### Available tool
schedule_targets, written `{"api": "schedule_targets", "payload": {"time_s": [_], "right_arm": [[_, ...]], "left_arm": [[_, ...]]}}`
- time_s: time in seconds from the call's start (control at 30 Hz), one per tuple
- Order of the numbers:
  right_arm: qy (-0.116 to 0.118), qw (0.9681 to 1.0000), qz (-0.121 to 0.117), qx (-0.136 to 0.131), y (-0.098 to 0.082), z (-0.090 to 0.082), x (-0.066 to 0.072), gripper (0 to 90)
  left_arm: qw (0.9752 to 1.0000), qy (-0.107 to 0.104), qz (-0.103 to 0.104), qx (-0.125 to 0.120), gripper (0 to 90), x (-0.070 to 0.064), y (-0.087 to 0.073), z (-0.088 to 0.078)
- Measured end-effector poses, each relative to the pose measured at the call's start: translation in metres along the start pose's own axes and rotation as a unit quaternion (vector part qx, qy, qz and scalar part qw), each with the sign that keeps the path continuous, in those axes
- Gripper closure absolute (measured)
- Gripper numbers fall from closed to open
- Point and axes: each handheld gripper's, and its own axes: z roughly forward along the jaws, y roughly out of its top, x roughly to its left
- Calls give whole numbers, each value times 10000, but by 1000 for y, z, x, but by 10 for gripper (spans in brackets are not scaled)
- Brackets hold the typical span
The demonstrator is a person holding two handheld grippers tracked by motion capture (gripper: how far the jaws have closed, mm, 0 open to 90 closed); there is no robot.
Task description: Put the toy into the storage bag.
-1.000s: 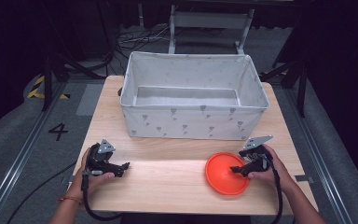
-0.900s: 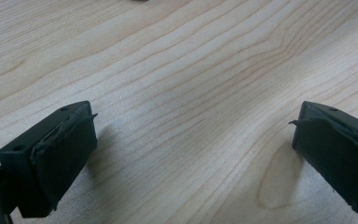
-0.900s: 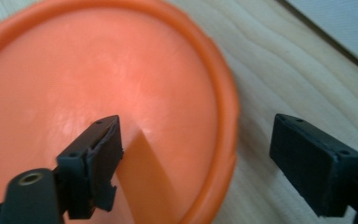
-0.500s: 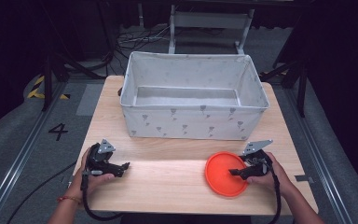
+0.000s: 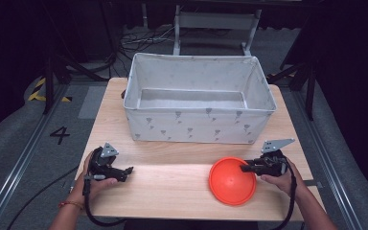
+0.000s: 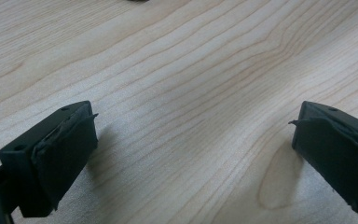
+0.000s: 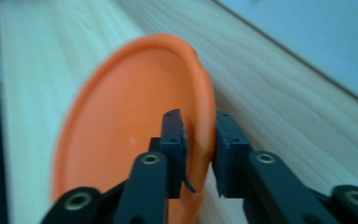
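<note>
An orange plate (image 5: 231, 184) lies on the wooden table (image 5: 172, 184) at the front right. My right gripper (image 5: 244, 167) comes in from the plate's right side. In the right gripper view the plate (image 7: 121, 121) has its rim between the two jaws, and the right gripper (image 7: 198, 140) is shut on that rim. My left gripper (image 5: 127, 172) rests low over bare wood at the front left. It stands wide open (image 6: 193, 140) with nothing between its jaws.
A large grey-white fabric bin (image 5: 196, 127) with an open top stands across the back half of the table, and nothing shows inside it. Its pale wall (image 7: 317, 37) rises close behind the plate. Bare wood lies between the two hands.
The right gripper has shifted slightly at the plate's right rim. The plate stays in about the same spot. The left gripper has not moved.
</note>
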Motion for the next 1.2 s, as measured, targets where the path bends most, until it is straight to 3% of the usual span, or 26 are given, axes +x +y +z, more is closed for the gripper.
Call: {"api": "schedule_targets", "payload": {"time_s": [0.13,0.23,0.43,0.7,1.07,1.2], "right_arm": [[46,9989,-436,-150,10,-16,18,812],[33,9982,-578,-162,14,-20,24,818],[-283,9935,-1100,38,30,-33,43,820],[-573,9896,-1311,176,43,-47,48,820],[-1003,9839,-1474,85,55,-89,53,820],[-1080,9837,-1438,-11,58,-102,53,819]], "left_arm": [[10000,2,10,9,3,0,0,0],[10000,-4,8,12,4,0,0,0],[10000,5,-6,8,4,0,0,0],[10000,13,-18,5,4,0,0,0],[10000,47,-31,12,4,-1,0,-1],[10000,41,-36,12,4,-1,0,-1]]}}
